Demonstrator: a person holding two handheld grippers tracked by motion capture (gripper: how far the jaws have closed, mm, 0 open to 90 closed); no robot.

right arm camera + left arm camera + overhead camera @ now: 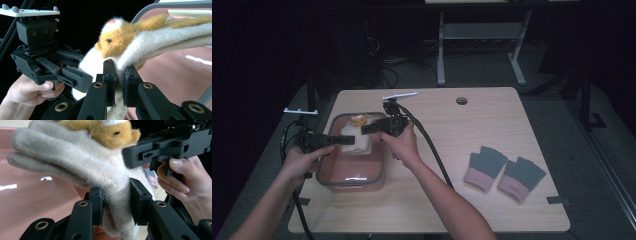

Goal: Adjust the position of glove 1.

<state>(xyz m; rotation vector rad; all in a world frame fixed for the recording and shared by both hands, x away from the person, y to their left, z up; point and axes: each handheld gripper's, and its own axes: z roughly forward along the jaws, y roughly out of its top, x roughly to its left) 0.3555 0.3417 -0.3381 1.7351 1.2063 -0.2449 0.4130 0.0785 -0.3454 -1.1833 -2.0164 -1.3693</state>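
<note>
A fluffy cream glove [354,143] with an orange plush animal face [112,130] hangs over a pink tub [326,184] that has a grey rim. Both grippers hold it. My left gripper [116,202] is shut on the glove's cuff edge, with wool squeezed between its pads. My right gripper [120,77] is shut on another edge of the same glove [160,42], just under the animal face. In the high view the left gripper [342,141] comes in from the left and the right gripper [366,130] from the right, tips close together above the tub's far half.
A pair of grey gloves with pink cuffs [504,172] lies flat on the right side of the wooden table [442,205]. A round cable hole [461,100] sits near the far edge. Cables trail off both grippers.
</note>
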